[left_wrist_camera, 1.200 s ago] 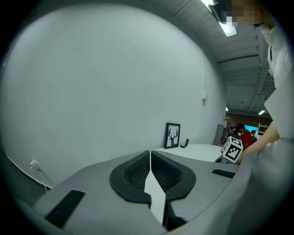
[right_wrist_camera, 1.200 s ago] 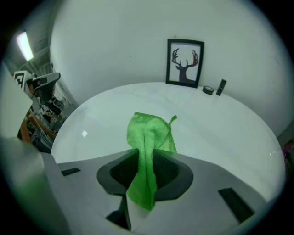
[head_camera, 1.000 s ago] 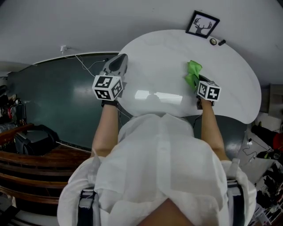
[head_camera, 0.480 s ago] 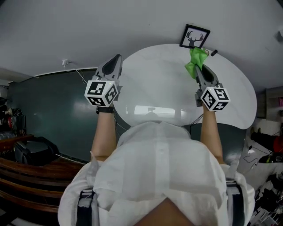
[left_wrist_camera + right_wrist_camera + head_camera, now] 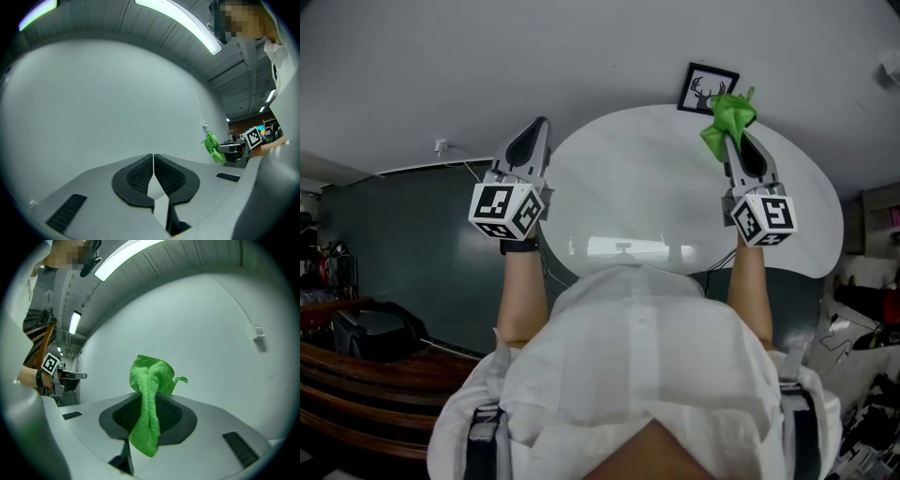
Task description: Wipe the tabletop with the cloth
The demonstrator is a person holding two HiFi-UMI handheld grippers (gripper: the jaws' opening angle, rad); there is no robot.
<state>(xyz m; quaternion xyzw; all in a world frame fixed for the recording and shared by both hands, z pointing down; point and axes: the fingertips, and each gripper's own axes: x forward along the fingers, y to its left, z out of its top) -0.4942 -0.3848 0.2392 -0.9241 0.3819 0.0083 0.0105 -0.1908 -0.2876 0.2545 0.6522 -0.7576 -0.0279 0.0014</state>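
The right gripper [image 5: 737, 141] is clamped on the green cloth [image 5: 727, 114] and holds it clear of the white worktop [image 5: 637, 178], probably to reposition it. The left gripper [image 5: 539, 131] is closed and empty.

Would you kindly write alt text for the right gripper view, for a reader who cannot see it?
The right gripper is shut on a green cloth that bunches above its jaws and hangs in front. Behind is a plain pale wall.

The white counter [image 5: 637, 178] lay open across its broad middle and near edge, free for a sweep from either side, while the framed deer picture [image 5: 705, 86] stood at its far rim, by the wall [image 5: 581, 56]
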